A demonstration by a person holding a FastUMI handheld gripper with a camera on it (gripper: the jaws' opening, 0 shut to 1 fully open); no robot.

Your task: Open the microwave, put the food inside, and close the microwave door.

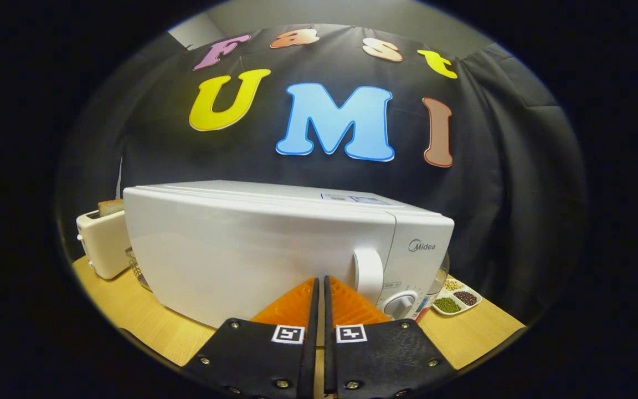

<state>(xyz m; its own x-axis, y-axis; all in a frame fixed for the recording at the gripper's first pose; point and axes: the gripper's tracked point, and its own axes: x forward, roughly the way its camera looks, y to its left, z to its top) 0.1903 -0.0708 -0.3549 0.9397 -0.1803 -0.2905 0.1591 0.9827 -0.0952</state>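
A white microwave (263, 244) stands on the wooden table, its door closed. The door's white handle (369, 274) runs upright near the right side, with a round knob (399, 305) below and to its right. My gripper (319, 284) is shut with nothing between its fingers, the tips close in front of the door, just left of the handle. The food to go inside cannot be made out.
A cream toaster (103, 238) with a slice of bread (111, 207) in it stands left of the microwave. A wire basket (135, 267) peeks out between them. A divided dish of beans (456, 299) lies right of the microwave, beside a clear jar (440, 280). The table (130, 310) edge is near.
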